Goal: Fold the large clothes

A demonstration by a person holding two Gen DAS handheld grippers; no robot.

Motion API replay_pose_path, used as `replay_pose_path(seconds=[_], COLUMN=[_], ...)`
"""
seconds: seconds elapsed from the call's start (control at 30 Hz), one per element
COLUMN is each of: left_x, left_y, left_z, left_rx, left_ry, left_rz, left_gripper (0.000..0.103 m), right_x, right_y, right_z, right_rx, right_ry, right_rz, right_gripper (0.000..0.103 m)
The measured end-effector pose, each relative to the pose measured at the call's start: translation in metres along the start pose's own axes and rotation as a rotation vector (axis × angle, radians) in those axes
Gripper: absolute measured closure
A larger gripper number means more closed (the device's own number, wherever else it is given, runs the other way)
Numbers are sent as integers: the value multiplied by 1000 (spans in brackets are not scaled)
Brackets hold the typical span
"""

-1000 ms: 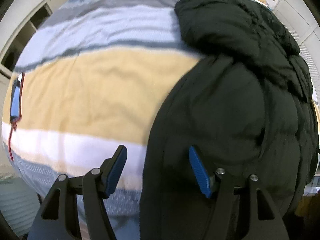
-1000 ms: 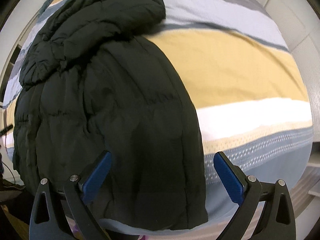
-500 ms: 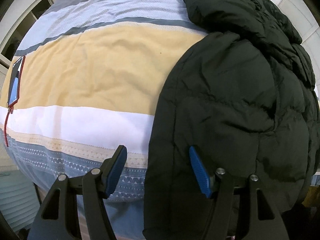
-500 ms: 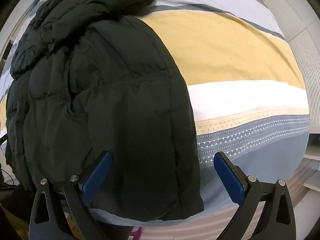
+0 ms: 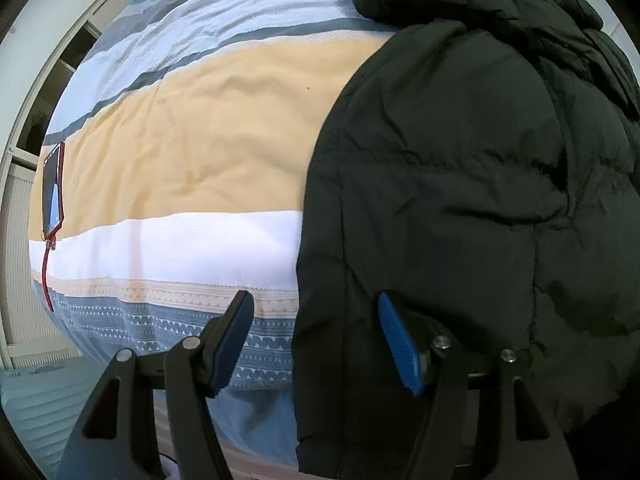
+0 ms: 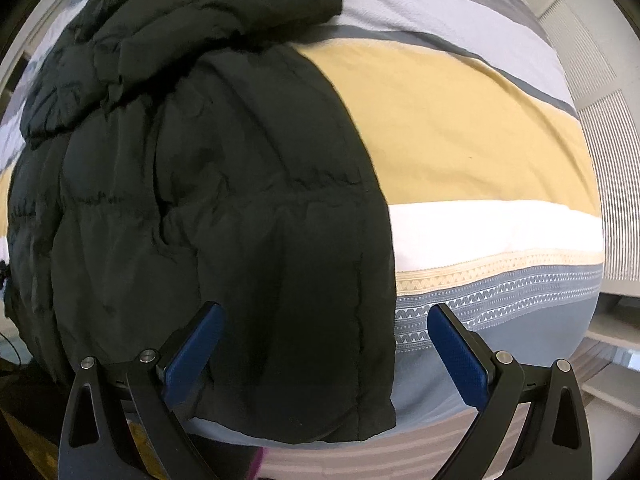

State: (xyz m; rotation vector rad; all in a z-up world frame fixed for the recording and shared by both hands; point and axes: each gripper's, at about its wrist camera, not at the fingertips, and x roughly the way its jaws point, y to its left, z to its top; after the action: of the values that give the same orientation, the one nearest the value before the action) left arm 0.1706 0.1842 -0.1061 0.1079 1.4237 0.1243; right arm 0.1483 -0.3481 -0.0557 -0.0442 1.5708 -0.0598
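Left wrist view: at far left a red-cased phone (image 5: pixel 53 190) lies on the striped yellow, white and blue bed cover (image 5: pixel 192 148); our left gripper (image 5: pixel 316 340) gapes wide, empty, over the black quilted puffer jacket (image 5: pixel 460 184). Both cameras have drawn back a little since a second ago. The right gripper (image 6: pixel 324 350), equally wide and empty, straddles the hem, so we judge a grasp comes next.

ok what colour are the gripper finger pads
Blue pads on black frames, clearest in the right wrist view.
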Motion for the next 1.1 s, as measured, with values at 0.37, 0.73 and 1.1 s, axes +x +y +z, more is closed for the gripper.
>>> replay_pose_path(seconds=[0.37,0.73,1.1], left_x=[-47,-81,-59], left_y=[-20,-98,-104], left_z=[6,2,-4], left_rx=[60,257,231], left_ry=[-203,-161,-15], left_rz=[-343,-599,-678], left_gripper=[40,40,40], right_x=[-15,-24,-15], right_y=[12,33,37], right_z=[15,29,34], right_rx=[-15,-57,-48], right_ry=[43,50,76], right_rz=[-64,-94,-97], right_gripper=[3,3,3])
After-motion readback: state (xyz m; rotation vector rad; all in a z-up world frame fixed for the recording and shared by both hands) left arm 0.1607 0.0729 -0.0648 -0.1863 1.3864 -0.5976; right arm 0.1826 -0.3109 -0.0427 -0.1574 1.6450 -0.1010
